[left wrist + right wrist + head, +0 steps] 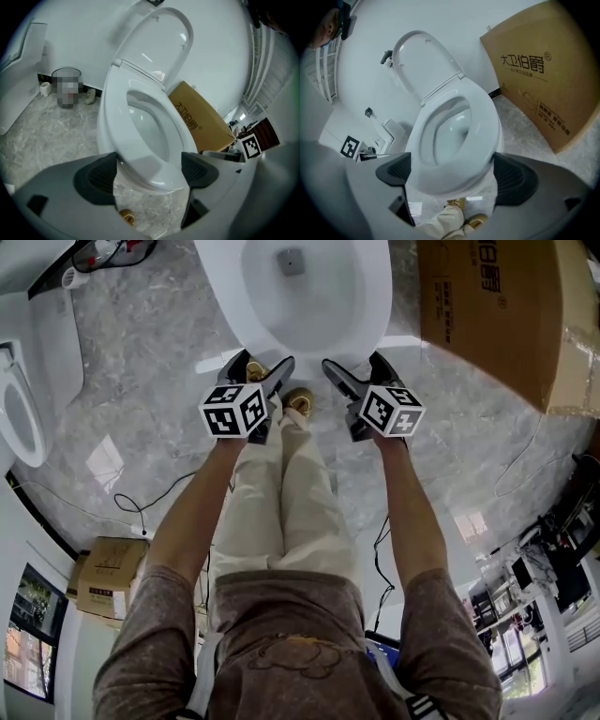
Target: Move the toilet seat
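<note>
Arms out in front, and the left tool and the right tool hang side by side over the pale trouser legs, noses aimed at the front of the toilet. Look at the left tool in its own view: jaws spread wide, gripping nothing, with the front curve of the toilet seat framed in the gap. Same on the other side: the right tool is fully spread too, and the toilet seat fills the space between its pads without being pinched. From above, the toilet seat lies flat on the bowl, close ahead of both sets of tips, while the lid stands raised against the wall behind. A cardboard box sits on the marble floor to the right, near the bowl. So by my reading this is the approach, lined up but with no grip taken. Next, one tool needs to slide a jaw under the front lip of the seat, with the other jaw on top, and close on that thin edge. The smooth plastic looks slippery, so a shallow bite could slide off as the seat swings up towards the lid
</note>
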`<state>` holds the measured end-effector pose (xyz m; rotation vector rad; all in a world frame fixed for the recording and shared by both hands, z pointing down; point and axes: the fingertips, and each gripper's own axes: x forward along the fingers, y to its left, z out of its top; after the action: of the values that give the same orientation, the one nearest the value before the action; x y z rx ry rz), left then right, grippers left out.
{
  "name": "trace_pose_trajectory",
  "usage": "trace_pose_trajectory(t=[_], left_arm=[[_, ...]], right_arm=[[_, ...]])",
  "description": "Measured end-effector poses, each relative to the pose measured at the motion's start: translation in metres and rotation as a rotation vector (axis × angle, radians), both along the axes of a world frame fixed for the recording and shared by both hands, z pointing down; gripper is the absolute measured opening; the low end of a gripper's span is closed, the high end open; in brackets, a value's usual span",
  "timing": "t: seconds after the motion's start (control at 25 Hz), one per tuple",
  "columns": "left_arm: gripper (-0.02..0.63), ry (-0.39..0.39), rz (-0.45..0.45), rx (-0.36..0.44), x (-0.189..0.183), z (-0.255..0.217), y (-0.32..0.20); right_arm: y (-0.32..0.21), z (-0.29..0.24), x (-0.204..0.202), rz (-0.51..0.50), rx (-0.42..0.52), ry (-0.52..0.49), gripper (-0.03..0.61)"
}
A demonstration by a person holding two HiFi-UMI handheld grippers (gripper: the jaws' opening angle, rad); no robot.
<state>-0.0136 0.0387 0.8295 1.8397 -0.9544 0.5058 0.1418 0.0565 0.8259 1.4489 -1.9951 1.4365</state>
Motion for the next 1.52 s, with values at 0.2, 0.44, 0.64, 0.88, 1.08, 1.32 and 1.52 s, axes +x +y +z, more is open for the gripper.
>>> trace_pose_trajectory(t=[0.2, 0.44, 0.64, 0.88, 1.08, 1.32, 1.52], left_arm=[[0.420, 0.010, 0.005, 0.006, -0.001, -0.014, 0.001], [0.420, 0.043, 0.000, -0.009, -0.002, -0.039, -0.001], [0.420, 0.066, -0.018, -0.020, -0.003, -0.064, -0.003], [0.420, 0.110, -0.056, -0.014, -0.005, -0.102, -0.014], [0.420, 0.132, -0.035, -0.024, -0.005, -0.132, -0.022], [0.420, 0.149, -0.037, -0.015, -0.011, -0.161, -0.035], [0.420, 0.180, -0.032, -0.023, -0.012, -0.181, -0.046]], right_arm=[[-0.001, -0.015, 0.000, 0.024, 0.023, -0.003, 0.540], [-0.003, -0.044, 0.000, 0.035, 0.039, -0.019, 0.541], [-0.005, -0.072, -0.001, 0.044, 0.049, -0.028, 0.541], [-0.015, -0.115, -0.001, 0.049, 0.079, -0.036, 0.541], [-0.023, -0.147, -0.001, 0.030, 0.103, -0.033, 0.541], [-0.039, -0.180, -0.006, 0.031, 0.126, -0.038, 0.541], [-0.049, -0.202, -0.006, 0.029, 0.139, -0.049, 0.541]])
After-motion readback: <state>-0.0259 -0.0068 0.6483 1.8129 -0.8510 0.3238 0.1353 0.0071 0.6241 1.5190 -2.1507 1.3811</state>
